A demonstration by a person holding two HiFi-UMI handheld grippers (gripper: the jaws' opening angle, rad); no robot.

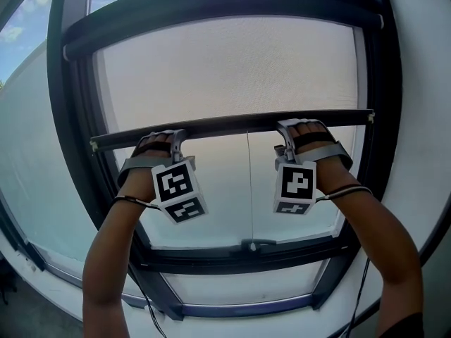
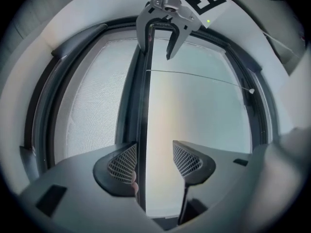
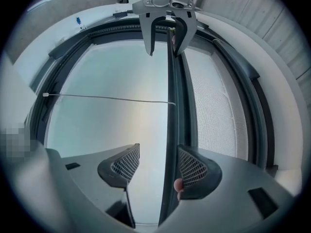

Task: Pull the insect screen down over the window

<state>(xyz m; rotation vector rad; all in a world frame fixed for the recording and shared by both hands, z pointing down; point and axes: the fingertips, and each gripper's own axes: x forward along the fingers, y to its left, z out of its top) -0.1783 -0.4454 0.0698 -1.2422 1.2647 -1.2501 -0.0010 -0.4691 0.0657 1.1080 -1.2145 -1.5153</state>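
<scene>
Our left hand-held gripper (image 1: 169,138) sat with its jaws apart, straddling the bar (image 1: 232,124). In the left gripper view the bar ran between the pads, close against one and well clear of the other. Our right hand-held gripper (image 1: 292,129) did the same further along: jaws apart, the bar near one pad, nothing clamped. Both were hooked over the bar rather than pinching it.

The bar lay level about halfway down the window (image 1: 70,118). The screen (image 1: 225,69) was stretched above it up to the housing (image 1: 211,13), with bare glass below. A thin cord (image 1: 248,189) hung from the middle of the bar toward the lower frame.

We judged the bar stiff, light and rather slick, and the mesh soft and easy to tear. The hold therefore belonged on the bar alone, one gripper on each side of the cord, so that it would travel level between the side rails. A roller spring probably pulled upward, so an even pull seemed wise. With the jaws unclosed, a tilt might let the bar slip out.
</scene>
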